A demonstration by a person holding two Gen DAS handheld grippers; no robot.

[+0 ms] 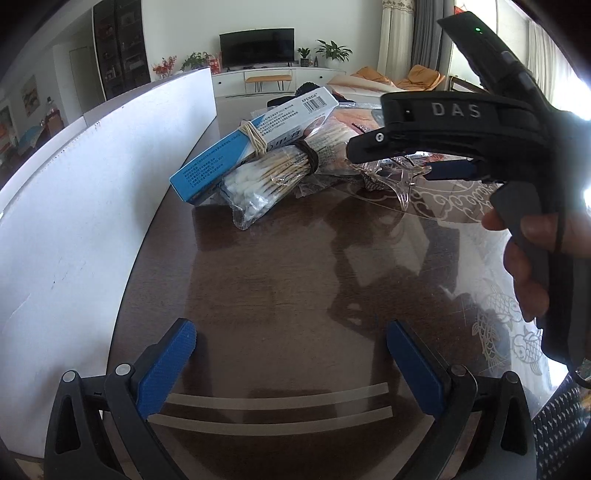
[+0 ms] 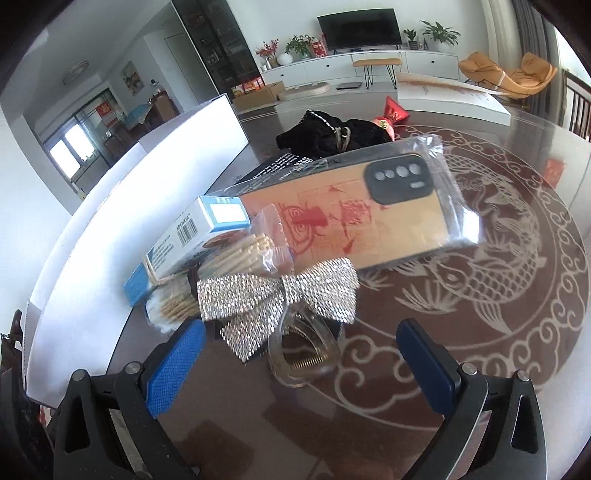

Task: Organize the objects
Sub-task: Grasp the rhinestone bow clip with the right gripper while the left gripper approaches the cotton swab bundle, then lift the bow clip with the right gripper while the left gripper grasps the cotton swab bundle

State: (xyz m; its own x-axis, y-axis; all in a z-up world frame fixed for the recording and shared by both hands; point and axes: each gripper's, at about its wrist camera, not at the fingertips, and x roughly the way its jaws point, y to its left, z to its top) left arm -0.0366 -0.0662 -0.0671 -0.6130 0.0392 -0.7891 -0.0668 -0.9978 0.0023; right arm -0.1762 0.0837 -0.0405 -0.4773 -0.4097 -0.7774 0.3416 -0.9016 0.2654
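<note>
Beyond the table, a dark television (image 2: pixel 359 26) above a white cabinet (image 2: pixel 332 68), orange lounge chair (image 2: pixel 508 74) beside.

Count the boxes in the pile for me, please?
2 that I can see. A blue and white box leans on the cotton swabs, and a dark box lies under the phone case. More may be hidden.

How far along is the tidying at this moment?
Nothing looks done yet: the blue box, the cotton swabs, the phone case and the sparkly bow clip lie heaped together on the table. The right tongs are open with the clip between their tips, not yet gripped. The left tongs are open and hold nothing. All the sorting is left.
</note>
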